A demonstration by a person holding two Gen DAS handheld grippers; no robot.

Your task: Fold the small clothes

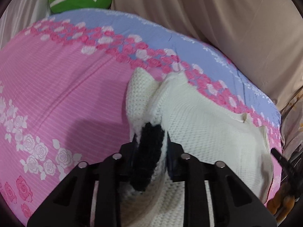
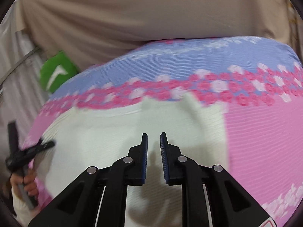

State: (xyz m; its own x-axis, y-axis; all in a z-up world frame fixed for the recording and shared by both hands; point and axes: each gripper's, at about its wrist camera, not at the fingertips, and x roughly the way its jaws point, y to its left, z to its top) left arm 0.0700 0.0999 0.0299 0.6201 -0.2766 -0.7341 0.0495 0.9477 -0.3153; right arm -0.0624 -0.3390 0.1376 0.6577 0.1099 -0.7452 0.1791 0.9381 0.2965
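Left hand-held gripper point(image 1: 151, 141) clamped on black-trimmed edge of white knit garment point(image 1: 208, 132), lifted for folding over floral bedsheet point(image 1: 56, 94). Right hand-held gripper point(image 2: 153, 141) held apart, empty, above garment.

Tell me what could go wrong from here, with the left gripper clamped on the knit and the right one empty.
1. The left gripper pinches only a bunched ridge of the white knit garment at its black patch; pulling may drag the whole piece instead of folding it.
2. The right gripper is open above the garment, pinning nothing, so the fabric could slide on the pink bedsheet.
3. The right view is blurred, so aiming may be off.
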